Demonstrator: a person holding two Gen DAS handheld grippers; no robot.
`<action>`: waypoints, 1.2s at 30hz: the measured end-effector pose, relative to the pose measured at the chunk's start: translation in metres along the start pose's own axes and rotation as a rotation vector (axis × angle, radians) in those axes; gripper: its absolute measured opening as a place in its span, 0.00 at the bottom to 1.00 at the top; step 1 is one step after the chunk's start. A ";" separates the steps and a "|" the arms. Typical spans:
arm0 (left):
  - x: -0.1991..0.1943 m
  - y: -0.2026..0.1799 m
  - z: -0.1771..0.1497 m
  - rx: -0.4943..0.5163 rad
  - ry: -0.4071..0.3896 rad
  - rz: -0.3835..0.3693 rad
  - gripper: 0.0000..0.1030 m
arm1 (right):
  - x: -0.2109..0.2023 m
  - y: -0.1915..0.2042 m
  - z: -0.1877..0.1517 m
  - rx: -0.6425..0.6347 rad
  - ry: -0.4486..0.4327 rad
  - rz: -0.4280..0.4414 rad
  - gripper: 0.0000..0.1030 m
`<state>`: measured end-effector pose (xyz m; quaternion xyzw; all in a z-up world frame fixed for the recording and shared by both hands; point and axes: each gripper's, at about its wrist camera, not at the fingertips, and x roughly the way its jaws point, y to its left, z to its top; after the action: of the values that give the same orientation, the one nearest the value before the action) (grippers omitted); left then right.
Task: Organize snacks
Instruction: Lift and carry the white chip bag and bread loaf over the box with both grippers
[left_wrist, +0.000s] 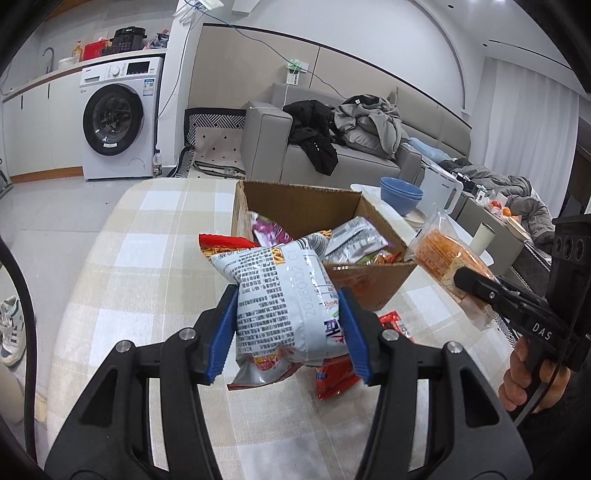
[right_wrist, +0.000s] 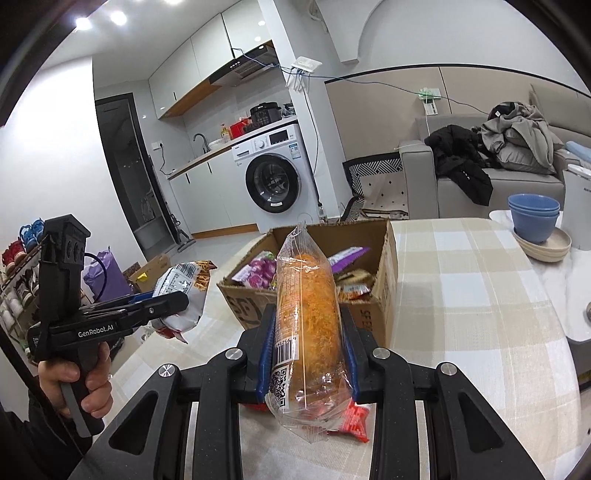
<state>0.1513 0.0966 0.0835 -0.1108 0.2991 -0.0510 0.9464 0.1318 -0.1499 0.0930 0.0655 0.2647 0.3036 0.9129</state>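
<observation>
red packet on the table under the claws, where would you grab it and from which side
Take the red packet by its free edge nearest the claws, coming from above. It lies flat on the checked tablecloth, so only a thin edge pinch works. Both claws are busy: the left claw holds the silver snack bag, the right claw the bread roll.

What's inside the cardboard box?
The cardboard box holds several snack packets: a purple one, a silver one, and red ones lower down. Anything underneath them is covered, and the held chip bag blocks part of the box.
</observation>
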 end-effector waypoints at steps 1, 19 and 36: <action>-0.001 -0.001 0.004 0.006 -0.003 0.000 0.49 | 0.000 0.001 0.003 -0.001 -0.006 0.001 0.30; 0.014 -0.007 0.059 0.032 -0.024 -0.011 0.49 | 0.024 0.010 0.038 -0.015 -0.024 -0.014 0.30; 0.058 -0.015 0.093 0.035 -0.002 -0.005 0.49 | 0.064 0.014 0.060 -0.029 0.025 -0.046 0.30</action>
<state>0.2514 0.0896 0.1290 -0.0953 0.2967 -0.0586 0.9484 0.1992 -0.0986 0.1195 0.0424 0.2730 0.2872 0.9172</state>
